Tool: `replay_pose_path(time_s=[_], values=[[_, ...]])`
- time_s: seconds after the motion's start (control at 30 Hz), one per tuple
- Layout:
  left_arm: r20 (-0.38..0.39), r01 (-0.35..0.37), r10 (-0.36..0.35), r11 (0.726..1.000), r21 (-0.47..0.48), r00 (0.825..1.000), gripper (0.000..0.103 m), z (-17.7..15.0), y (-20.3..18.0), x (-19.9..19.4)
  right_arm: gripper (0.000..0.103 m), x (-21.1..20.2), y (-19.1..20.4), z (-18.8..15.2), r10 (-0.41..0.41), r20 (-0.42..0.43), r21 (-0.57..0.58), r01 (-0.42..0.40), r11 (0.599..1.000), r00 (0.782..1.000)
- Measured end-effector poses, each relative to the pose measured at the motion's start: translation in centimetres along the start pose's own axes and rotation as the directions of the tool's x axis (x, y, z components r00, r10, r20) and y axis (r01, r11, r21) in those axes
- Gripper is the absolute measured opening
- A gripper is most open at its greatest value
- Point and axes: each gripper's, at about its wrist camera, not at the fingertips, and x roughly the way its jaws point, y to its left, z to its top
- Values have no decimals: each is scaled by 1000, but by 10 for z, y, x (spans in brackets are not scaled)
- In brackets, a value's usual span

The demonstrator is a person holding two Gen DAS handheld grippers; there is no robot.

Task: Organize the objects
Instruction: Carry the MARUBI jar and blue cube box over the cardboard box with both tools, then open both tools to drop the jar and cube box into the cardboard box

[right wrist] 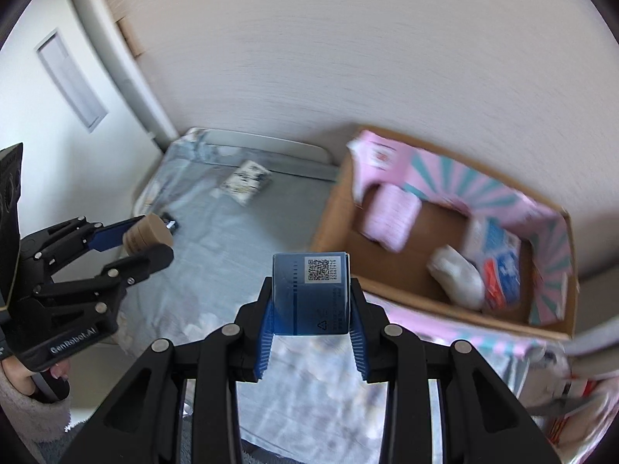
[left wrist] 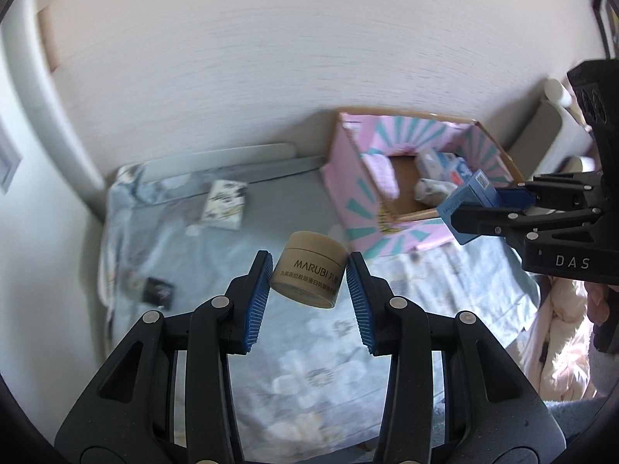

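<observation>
My left gripper [left wrist: 309, 268] is shut on a tan MARUBI cream jar [left wrist: 308, 268] and holds it tilted above the bed; it also shows in the right wrist view [right wrist: 149, 237]. My right gripper [right wrist: 311, 290] is shut on a blue box with a QR code [right wrist: 311, 294], held in the air near the front edge of a pink and teal cardboard box [right wrist: 549, 270]. In the left wrist view the right gripper [left wrist: 491, 208] holds the blue box [left wrist: 466, 199] at the cardboard box's [left wrist: 348, 170] front right corner.
The cardboard box holds a pink pack [right wrist: 390, 216], a white bundle [right wrist: 458, 274] and a blue and red package [right wrist: 501, 270]. A patterned white packet [left wrist: 224, 205] and a small black item [left wrist: 156, 290] lie on the flowered bedsheet [left wrist: 301, 367]. A wall stands behind the bed.
</observation>
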Motion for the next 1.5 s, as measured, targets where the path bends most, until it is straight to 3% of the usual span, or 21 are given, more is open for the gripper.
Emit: replay_pose_path(time_s=[0.37,0.63,1.03,1.33,1.5], values=[[-15,101,-100,990,99,995,37,37,-74,24,32,-32,-84,-33,-81,11,140,79,987,997],[-17,130,-128,984,122,992,37,75,-110,48,32,-48,-140,-27,-123,31,178,116,977,992],[-51,81,-75,989,126,996,37,137,-135,104,32,-34,-195,26,-105,52,159,95,983,993],[-139,42,-27,994,105,990,37,145,-135,166,32,17,-225,53,-54,-10,175,55,983,998],[-162,32,-17,995,91,987,37,144,-135,180,32,35,-231,55,-25,-33,188,30,982,999]])
